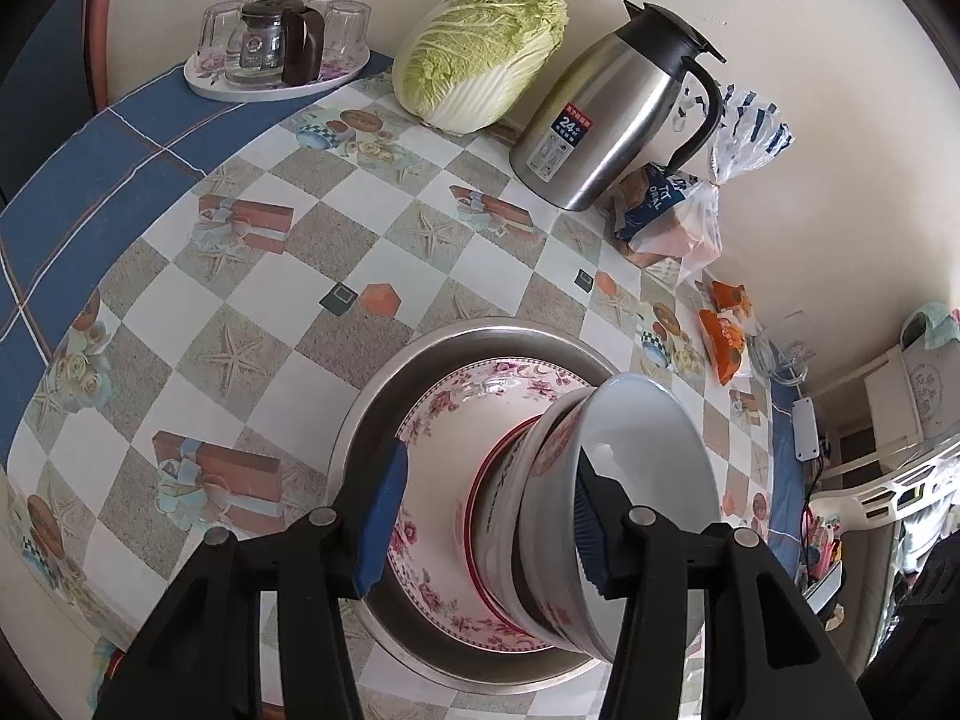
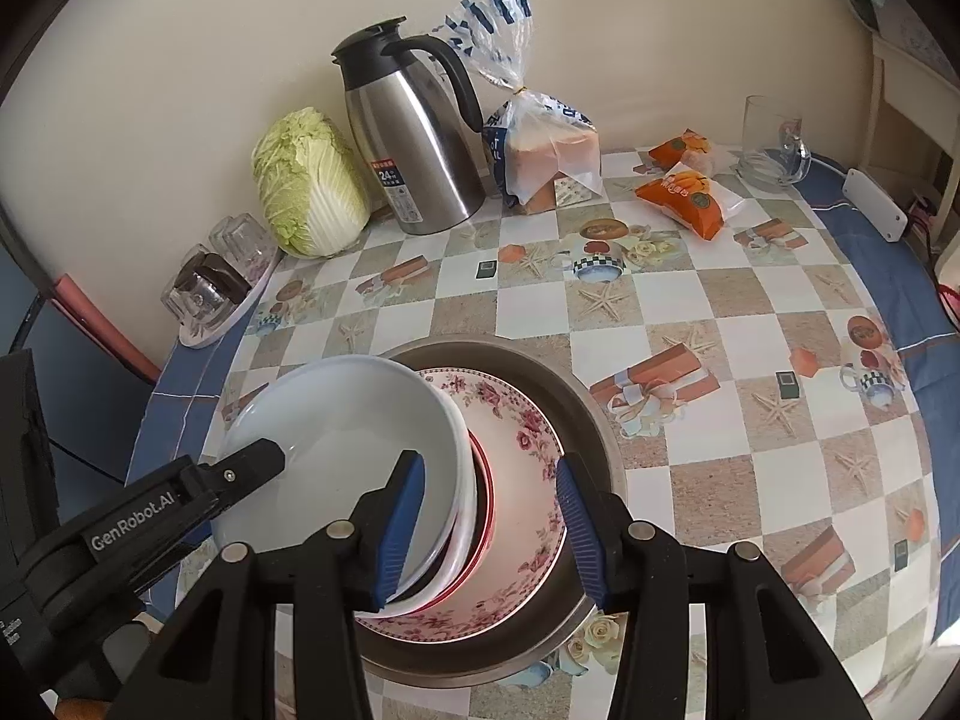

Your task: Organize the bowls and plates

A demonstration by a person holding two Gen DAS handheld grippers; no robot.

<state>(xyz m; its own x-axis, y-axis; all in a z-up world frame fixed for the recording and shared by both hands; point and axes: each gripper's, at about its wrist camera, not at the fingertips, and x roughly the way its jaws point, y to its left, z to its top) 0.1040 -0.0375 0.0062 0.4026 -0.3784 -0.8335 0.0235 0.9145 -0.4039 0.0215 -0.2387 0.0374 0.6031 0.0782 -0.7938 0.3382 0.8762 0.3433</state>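
A stack of dishes stands on the checkered table: a steel basin at the bottom, a pink floral bowl in it, red-rimmed bowls nested in that, and a plain white bowl on top. My left gripper is open and straddles the stack; one finger is inside the white bowl, the other outside the floral bowl. My right gripper is open, one finger inside the white bowl, the other by the floral bowl's rim. The left gripper's finger also shows in the right wrist view.
Along the wall stand a napa cabbage, a steel thermos jug, bagged bread, orange snack packets and a glass mug. A tray of glasses with a small pot sits at the table's edge.
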